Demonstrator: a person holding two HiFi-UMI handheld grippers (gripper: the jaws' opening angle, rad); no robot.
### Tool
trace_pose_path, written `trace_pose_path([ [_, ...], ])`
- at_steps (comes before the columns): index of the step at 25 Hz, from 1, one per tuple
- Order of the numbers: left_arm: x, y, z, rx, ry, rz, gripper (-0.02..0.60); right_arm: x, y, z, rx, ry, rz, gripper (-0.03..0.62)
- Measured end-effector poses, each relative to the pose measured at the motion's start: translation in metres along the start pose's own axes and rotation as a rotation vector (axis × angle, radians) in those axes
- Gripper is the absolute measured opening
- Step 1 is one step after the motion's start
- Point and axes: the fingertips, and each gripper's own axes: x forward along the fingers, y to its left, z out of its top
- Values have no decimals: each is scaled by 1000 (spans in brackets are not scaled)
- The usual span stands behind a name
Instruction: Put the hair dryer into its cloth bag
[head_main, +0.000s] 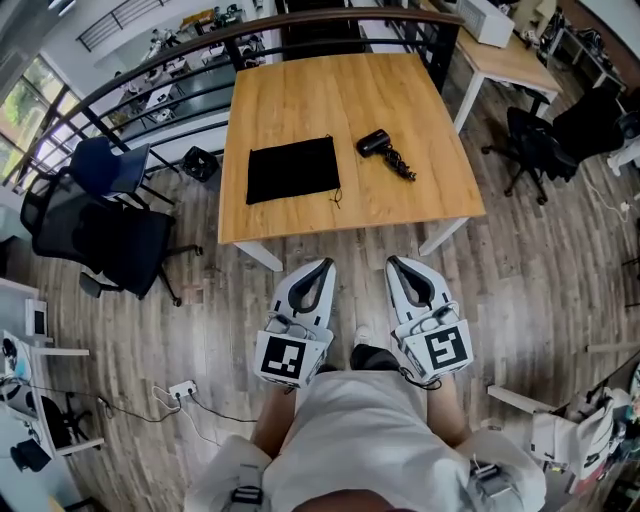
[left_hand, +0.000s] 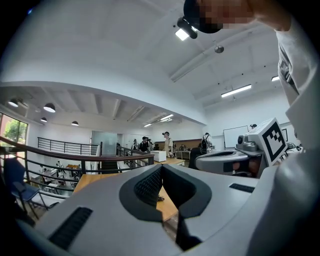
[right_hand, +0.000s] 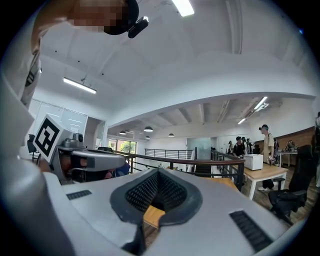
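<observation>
Black hair dryer (head_main: 375, 143) lies on its side on the right half of the light wooden square table (head_main: 330, 90), black cord (head_main: 401, 164) trailing toward the near-right edge; not picked up yet. Flat black cloth bag (head_main: 292, 169) sits left of it, near but not touching. It's spread flat, prob. laid out so the opening is easy to get at. Thin drawstring (head_main: 337, 196) shows at its near-right corner, so mouth is likely on the dryer side, can't confirm. Left gripper (head_main: 324, 264) and right gripper (head_main: 392, 262) are side by side, low, short of the table's near edge, both pointing fwd at it. Reads as approach, nothing in reach. Own cams: left gripper (left_hand: 161, 168) has jaws closed tip to tip, nothing between, just table visible through the gap behind the tips; right gripper (right_hand: 157, 172) same, fully closed, empty. Count: 1 dryer w/ 1 cord, 1 bag, 1 work table, 2 grippers. Both need to open before any grab; bag prob. needs one gripper, dryer the other.
</observation>
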Motion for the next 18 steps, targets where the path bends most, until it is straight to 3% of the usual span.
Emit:
trace_pose_path([
  [18,75,23,-3,0,20,62,20,50,-66,-10,6,7,54,20],
])
